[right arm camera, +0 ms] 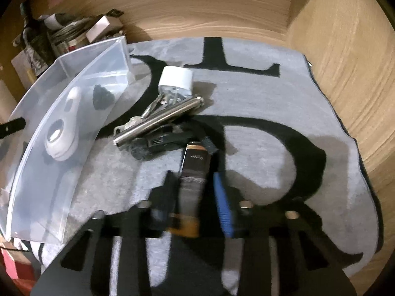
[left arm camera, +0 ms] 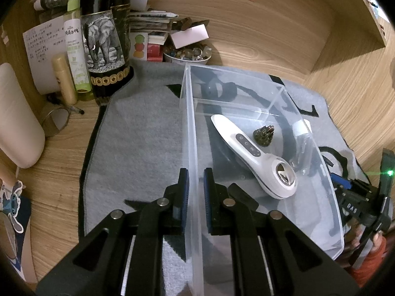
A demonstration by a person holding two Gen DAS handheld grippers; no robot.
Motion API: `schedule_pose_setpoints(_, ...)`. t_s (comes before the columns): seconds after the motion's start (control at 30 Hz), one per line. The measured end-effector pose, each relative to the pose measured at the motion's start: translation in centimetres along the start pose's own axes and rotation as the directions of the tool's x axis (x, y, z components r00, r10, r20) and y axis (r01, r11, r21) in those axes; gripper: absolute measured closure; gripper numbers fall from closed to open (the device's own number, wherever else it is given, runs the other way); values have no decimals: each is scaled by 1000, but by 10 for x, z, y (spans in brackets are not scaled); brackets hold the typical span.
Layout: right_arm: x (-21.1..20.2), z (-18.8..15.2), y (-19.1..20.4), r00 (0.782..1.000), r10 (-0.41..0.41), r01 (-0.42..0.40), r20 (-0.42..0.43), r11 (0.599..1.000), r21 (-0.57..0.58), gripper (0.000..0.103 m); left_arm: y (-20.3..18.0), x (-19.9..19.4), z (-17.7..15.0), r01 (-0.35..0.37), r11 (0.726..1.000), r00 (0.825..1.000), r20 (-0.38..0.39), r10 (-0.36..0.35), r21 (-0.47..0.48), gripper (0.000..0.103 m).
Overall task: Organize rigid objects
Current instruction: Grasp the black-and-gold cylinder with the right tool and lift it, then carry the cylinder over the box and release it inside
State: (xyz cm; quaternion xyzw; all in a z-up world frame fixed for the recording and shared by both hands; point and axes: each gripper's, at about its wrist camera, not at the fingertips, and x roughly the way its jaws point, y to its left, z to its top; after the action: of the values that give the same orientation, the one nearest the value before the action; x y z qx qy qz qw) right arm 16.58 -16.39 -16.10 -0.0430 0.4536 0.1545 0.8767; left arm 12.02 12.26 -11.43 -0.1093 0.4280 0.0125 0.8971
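My right gripper is pinching the dark tube, whose long axis runs straight ahead along the fingers, while the clear bin it belongs in lies to its left, held at the wall by my pressed-together left gripper.

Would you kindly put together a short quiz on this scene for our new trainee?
1. True or false: the white handheld device lies outside the clear box.
2. What is the left tool clamped on? A) the box wall B) the bottle C) the mat
3. Which item sits between the fingers of the right tool?
Key: 1 false; 2 A; 3 the dark slim case.
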Motion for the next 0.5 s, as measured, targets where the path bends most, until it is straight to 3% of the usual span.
schedule_pose_setpoints(0.27, -10, 4, -5, 1000, 22, -22, 15, 1000, 12, 81, -1, -1, -1, -13, 1000, 1000, 9, 13, 7, 93)
schedule_pose_setpoints(0.5, -35, 24, 3, 995, 57, -56, 88, 998, -12, 81, -3, -1, -3, -35, 999, 999, 21, 34, 18, 93)
